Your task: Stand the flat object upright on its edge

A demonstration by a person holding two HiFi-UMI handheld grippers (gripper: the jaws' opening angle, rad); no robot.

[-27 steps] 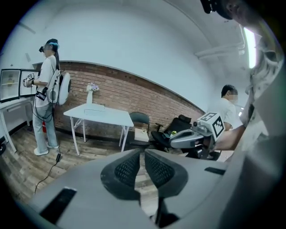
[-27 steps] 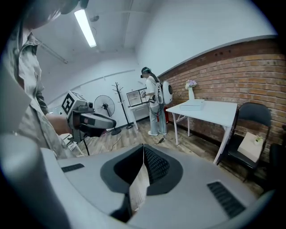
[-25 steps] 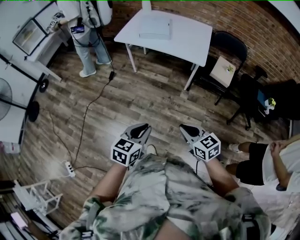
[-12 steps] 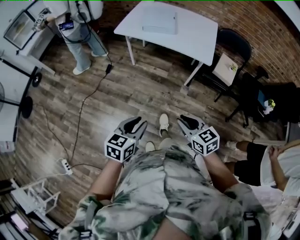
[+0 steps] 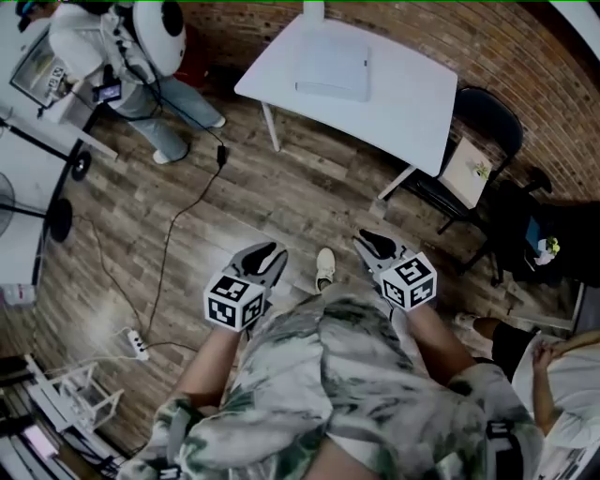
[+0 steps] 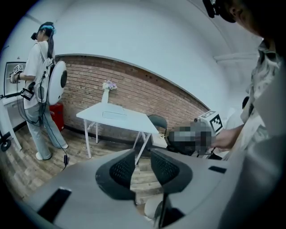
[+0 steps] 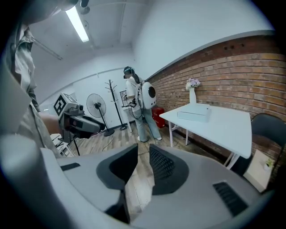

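left gripper [image 5: 267,251], right gripper [image 5: 370,241]: just opened, empty | flat object [image 5: 331,67] on table [image 5: 412,103], well ahead | floor [image 5: 281,187] between

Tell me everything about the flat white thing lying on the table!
The flat white box is a thin rectangle with rounded corners, maybe cardboard or plastic. It lies flat, not on its edge, on the white table, toward the end where a white vase stands. Only the tabletop touches it.
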